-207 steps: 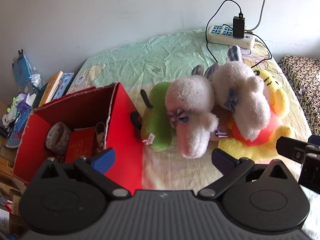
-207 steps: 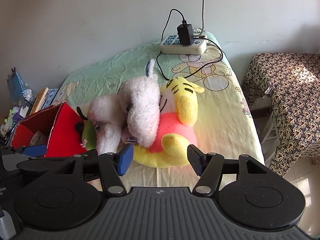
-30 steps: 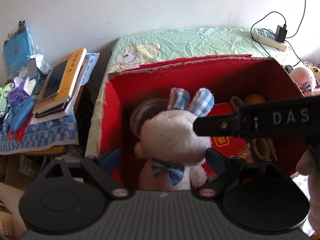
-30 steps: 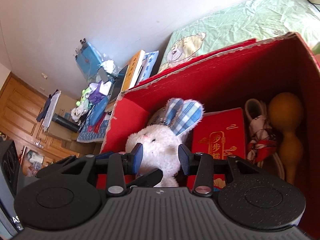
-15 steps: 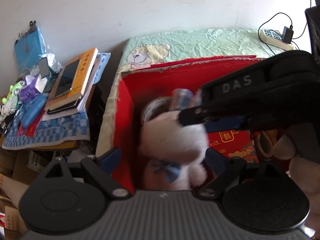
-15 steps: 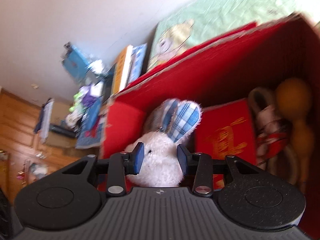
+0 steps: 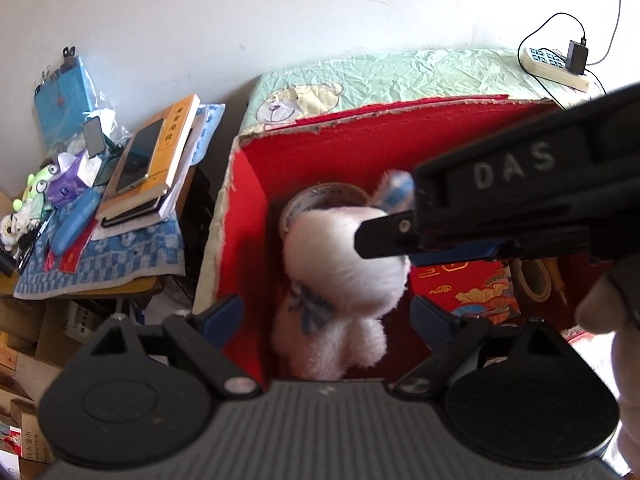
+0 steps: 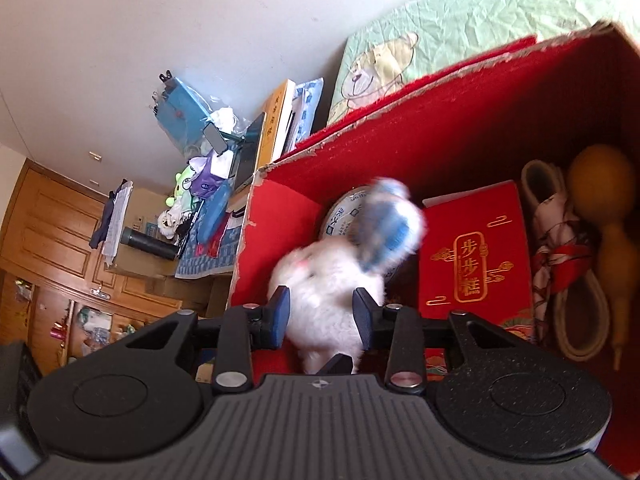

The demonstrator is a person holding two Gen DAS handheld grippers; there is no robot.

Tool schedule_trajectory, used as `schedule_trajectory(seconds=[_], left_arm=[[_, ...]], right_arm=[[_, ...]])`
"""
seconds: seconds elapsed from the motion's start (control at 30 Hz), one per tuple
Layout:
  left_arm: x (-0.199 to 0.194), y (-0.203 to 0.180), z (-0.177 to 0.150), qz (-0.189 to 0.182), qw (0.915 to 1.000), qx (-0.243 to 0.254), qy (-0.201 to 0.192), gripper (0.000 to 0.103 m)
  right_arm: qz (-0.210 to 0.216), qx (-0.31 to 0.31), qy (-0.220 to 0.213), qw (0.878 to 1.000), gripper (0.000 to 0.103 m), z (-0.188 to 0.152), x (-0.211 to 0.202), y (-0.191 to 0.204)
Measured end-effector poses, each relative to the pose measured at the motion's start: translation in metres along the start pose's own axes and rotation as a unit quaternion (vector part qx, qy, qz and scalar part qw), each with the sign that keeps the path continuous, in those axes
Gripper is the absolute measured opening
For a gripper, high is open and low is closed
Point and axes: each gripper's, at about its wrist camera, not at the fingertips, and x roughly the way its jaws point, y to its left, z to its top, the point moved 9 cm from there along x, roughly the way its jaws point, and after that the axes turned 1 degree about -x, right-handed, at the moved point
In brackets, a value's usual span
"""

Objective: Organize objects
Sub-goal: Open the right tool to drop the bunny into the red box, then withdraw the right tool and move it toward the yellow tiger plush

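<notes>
White plush rabbit sits inside the red cardboard box, at its left end, close to the left wall and in front of a roll of tape. Right gripper is clamped on the rabbit's head, blue pads pressed into the fur on both sides; pile bulges past the pads. Left gripper stands with jaws wide apart, one on each side of the rabbit's lower body, neither pad touching it, one jaw apparently outside the box wall. Orientation: long axis roughly upright, feet toward the box floor, blue-checked ears uppermost and pointing toward the far wall; bow tie faces the left camera. Ears are motion-blurred, exact tilt cannot be read. Risks, judged: grip is on soft compressible pile, so the head may slip out of the pads if the gripper lifts or twists. On release the toy may topple, being top-heavy, onto the tape roll or against the red gift box just beside it. The left jaw's closeness to the box wall may snag the torn cardboard edge. Rope coil and gourd at the right end lie well apart, no interference expected.
</notes>
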Motion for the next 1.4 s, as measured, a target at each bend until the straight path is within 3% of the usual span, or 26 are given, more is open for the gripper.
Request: schedule_trajectory(seconds=[0.5,0.57,0.97,1.4], left_arm=[[-0.003,-0.015,-0.001,0.008,0.9999,0.013,-0.003,0.092],[-0.007,-0.016,-0.001,0.016,0.9998,0.012,-0.005,0.092],[-0.036,-0.033,0.001,0.064,0.9976,-0.025,-0.010,0.093],[-0.070,-0.104,0.013,0.072,0.9967,-0.024,-0.031,0.094]], right_arm=[[-0.045,-0.035,-0.051,0.997,0.040,-0.015,-0.044,-0.011],[-0.043,-0.036,-0.053,0.997,0.044,-0.017,-0.047,-0.010],[-0.008,-0.072,-0.041,0.996,0.044,-0.023,-0.083,-0.013],[0.008,-0.088,-0.051,0.995,0.044,-0.023,-0.147,-0.048]])
